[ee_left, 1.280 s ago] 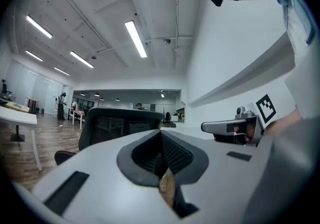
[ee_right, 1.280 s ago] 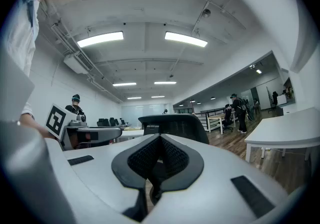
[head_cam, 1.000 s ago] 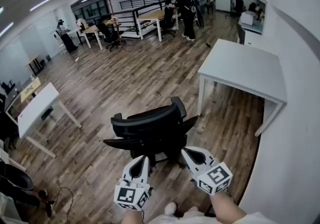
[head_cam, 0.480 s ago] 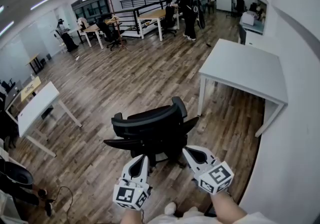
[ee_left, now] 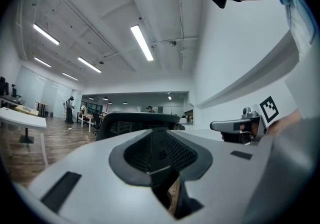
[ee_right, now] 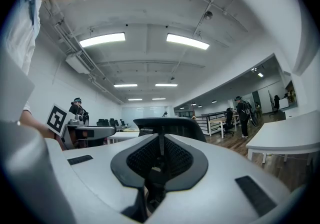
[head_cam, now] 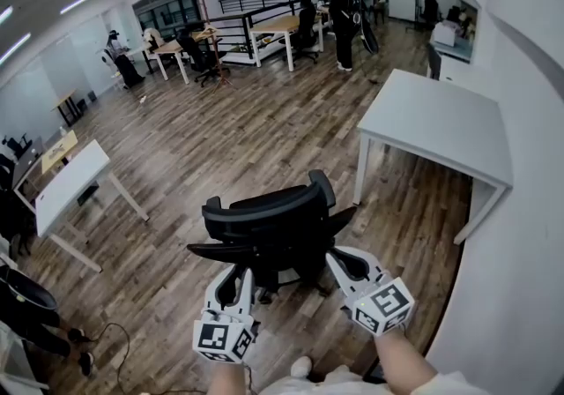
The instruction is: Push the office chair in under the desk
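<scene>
I'm looking steeply down at the black office chair (head_cam: 269,224), which stands out on the wooden floor (head_cam: 203,146) with its backrest turned toward me. It isn't under the white surface (head_cam: 436,120) yet. That stands against the wall to the right, and the chair sits to the left of its near front leg, close to the leg but clear of the top.

My left gripper (head_cam: 238,276) is held level just behind the chair's lower back, near the left armrest. Its jaws have just been opening and now stand slightly apart. In the left gripper view I see only the chair's mesh back through the gap, with nothing between the pads.

My right gripper (head_cam: 336,257) is level behind the chair's right side with its jaws together and nothing in them. Whether either gripper touches the chair, I can't tell.

Far across the room a person (head_cam: 345,10) stands by other desks.
</scene>
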A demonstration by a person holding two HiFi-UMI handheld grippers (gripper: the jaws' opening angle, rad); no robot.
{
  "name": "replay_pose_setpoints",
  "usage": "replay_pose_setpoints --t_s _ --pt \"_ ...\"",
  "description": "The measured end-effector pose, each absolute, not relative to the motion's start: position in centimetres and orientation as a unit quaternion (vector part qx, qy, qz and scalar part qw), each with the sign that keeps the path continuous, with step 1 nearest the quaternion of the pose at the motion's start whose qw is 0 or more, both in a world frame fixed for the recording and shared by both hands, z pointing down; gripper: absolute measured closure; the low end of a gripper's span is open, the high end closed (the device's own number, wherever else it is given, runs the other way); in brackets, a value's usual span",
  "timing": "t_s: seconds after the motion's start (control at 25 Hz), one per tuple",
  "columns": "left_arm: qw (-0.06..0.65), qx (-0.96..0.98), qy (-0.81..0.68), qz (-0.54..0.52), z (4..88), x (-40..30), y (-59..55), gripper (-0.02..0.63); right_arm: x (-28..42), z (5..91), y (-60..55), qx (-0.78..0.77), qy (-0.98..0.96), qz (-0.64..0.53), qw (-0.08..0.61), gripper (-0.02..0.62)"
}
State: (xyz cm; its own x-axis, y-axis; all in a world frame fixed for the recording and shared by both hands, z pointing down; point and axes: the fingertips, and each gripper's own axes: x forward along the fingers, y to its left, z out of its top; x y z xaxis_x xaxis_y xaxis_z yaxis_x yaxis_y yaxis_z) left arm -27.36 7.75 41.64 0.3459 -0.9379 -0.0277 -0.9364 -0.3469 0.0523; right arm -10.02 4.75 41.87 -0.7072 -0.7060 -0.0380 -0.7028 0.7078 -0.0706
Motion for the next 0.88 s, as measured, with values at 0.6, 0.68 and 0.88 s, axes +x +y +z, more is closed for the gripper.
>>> replay_pose_setpoints --t_s 0.6,0.68,0.88 --pt "0.015 0.795 -0.605 -0.028 42.4 -29.5 6.6 0.497 -11.3 42.5 3.5 -0.36 0.933 -0.016 0.012 0.458" --pt "0.017 0.793 -0.608 -0.028 42.4 -30.0 6.0 0.491 -11.6 42.6 2.8 -0.363 0.932 -0.015 0.012 0.446" --pt "0.01 0.791 -0.611 -0.024 42.9 -32.3 3.6 0.472 -11.9 42.7 0.2 -0.388 0.921 -0.017 0.018 0.434"
